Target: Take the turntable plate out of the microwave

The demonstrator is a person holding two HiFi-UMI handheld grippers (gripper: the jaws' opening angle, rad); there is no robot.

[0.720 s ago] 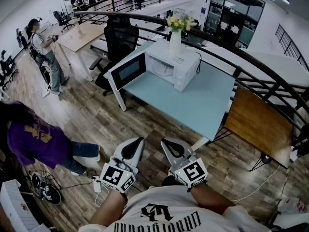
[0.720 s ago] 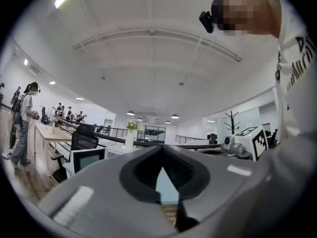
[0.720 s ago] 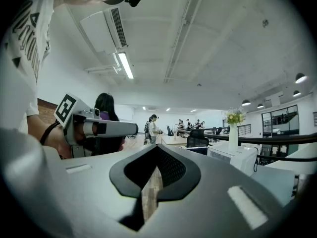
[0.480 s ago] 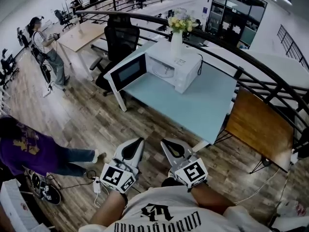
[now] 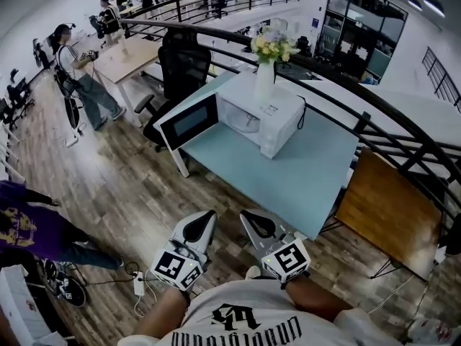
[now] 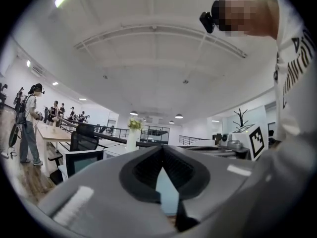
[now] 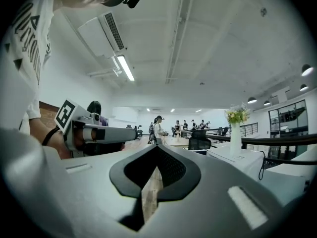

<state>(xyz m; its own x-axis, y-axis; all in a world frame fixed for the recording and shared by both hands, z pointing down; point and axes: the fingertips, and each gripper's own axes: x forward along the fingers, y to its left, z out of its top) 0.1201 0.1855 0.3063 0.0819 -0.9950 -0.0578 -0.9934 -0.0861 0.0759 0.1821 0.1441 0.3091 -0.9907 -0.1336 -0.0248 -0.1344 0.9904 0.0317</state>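
Standing well back from the table (image 5: 295,175), the person holds the left gripper (image 5: 202,220) and the right gripper (image 5: 251,218) side by side low in front of the body. Both point level toward the microwave (image 5: 277,117). Each gripper's own view shows its fingers (image 6: 116,185) pressed together with nothing between them, so neither carries anything. The turntable plate (image 5: 244,122) sits inside the cavity, visible through the opening because the door (image 5: 190,120) is swung wide to the left. The step in hand looks like the approach, with the task barely begun. To do it well, close in on the table squarely facing the cavity, to the right of the open door so an elbow does not knock it. Spread the fingers before they enter the opening rather than inside it. Keep the grippers level and low, because a vase of flowers (image 5: 264,74) stands on top of the microwave and a bump to the casing could topple it. The plate is probably glass and slippery, so pinch its near rim firmly, lift it slightly clear of its seat, and draw it out flat.
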